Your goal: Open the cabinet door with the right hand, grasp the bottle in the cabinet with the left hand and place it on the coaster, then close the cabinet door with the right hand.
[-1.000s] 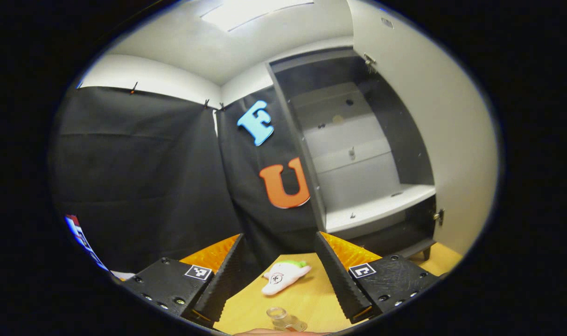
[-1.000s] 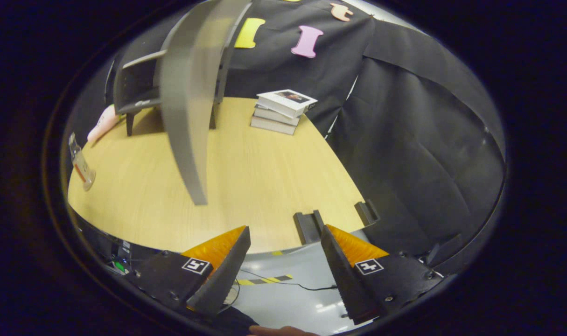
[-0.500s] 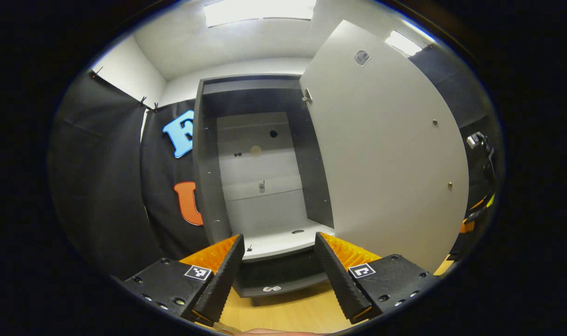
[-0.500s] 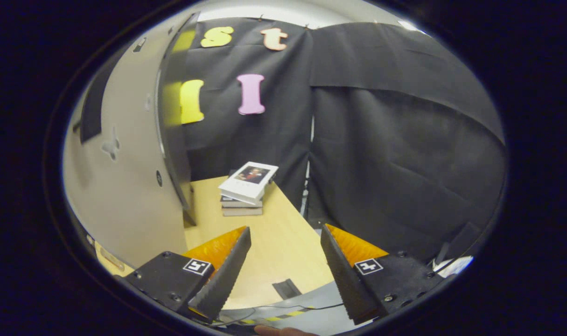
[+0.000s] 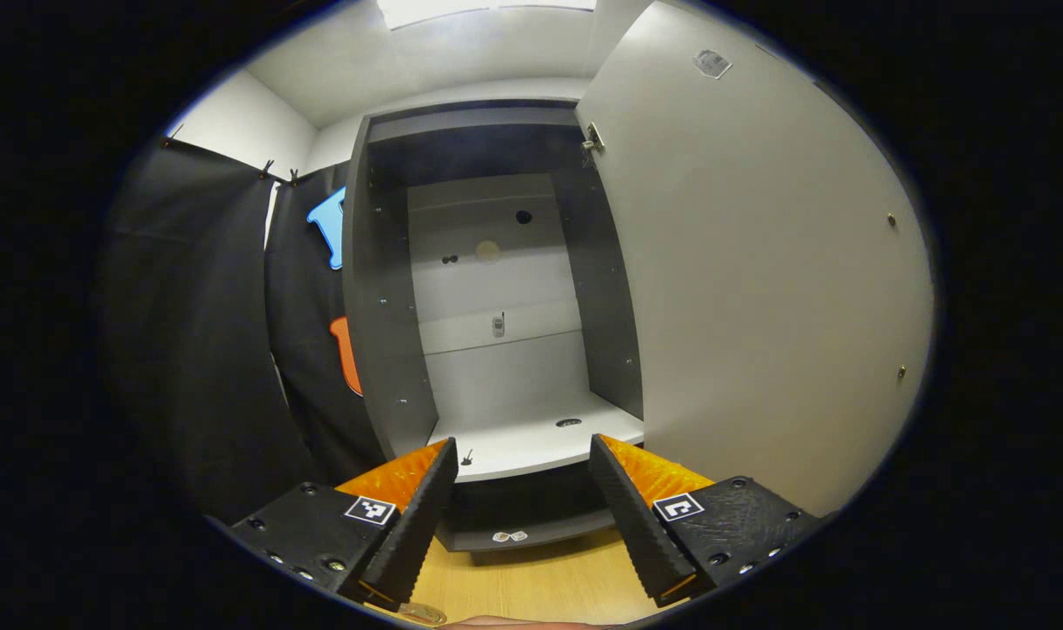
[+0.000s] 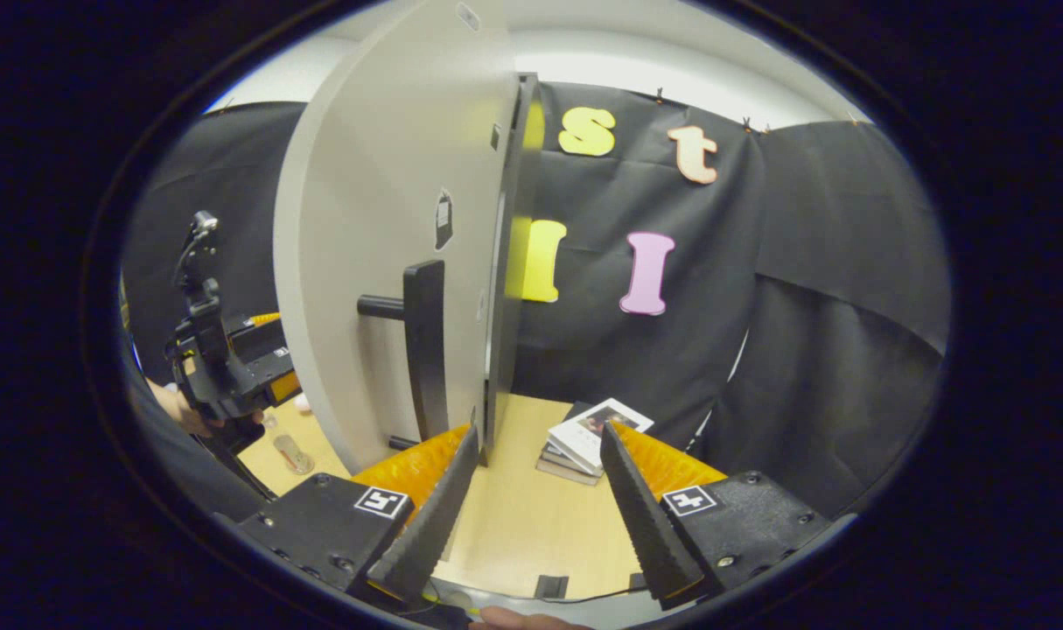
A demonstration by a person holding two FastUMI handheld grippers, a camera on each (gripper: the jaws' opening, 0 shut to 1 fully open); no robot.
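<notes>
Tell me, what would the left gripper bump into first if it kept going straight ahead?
Probably the cabinet: the left gripper points at its open front, near the white shelf. Nothing seems to stand between, though depth is hard to judge.

The left gripper view faced straight into the open cabinet (image 5: 505,289) from close in front, low over the counter (image 5: 540,591). The right gripper view looked at the cabinet door (image 6: 382,236) from outside, near its handle (image 6: 423,346). Both shared that door.
</notes>
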